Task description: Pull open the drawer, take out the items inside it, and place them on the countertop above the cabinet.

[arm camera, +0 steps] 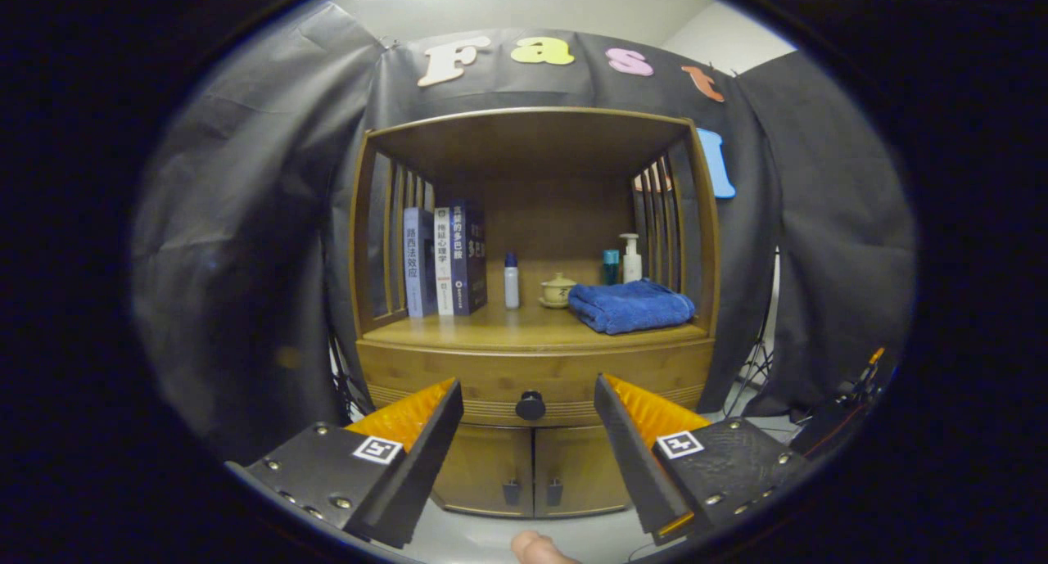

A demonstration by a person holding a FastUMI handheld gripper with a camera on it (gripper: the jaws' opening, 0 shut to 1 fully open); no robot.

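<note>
Between the two spread fingers of the gripper (529, 433), and some way beyond their tips, sits the round dark knob (530, 405) at the middle of the closed drawer (491, 377). The gripper stands wide open and holds nothing; both fingers are clear of the cabinet (536, 359). The drawer front is a shallow wooden panel running the width of the cabinet, directly under the countertop (508, 328) and above two small lower doors (532, 466). The contents of the drawer are hidden, so their weight and fragility cannot be judged yet. The knob appears rigid, smooth and small; it is the only projecting hold on the panel. Recommended grip: close the fingers on opposite sides of the knob, seated as far back toward the panel as the tips allow, since a smooth rounded head may slip out of a shallow pinch. The drawer is probably solid wood and may slide stiffly, so the pull should run straight back along the slide line, without twisting. The countertop already carries a row of books (444, 259), a small bottle (512, 279), a lidded cup (558, 290), a folded blue towel (630, 305) and, behind the towel, a pump bottle (630, 258) beside a teal container (611, 266). Bare wood shows along the front edge and ahead of the books, which looks the likeliest place for the items. A fingertip (536, 546) of the person shows below the gripper.
</note>
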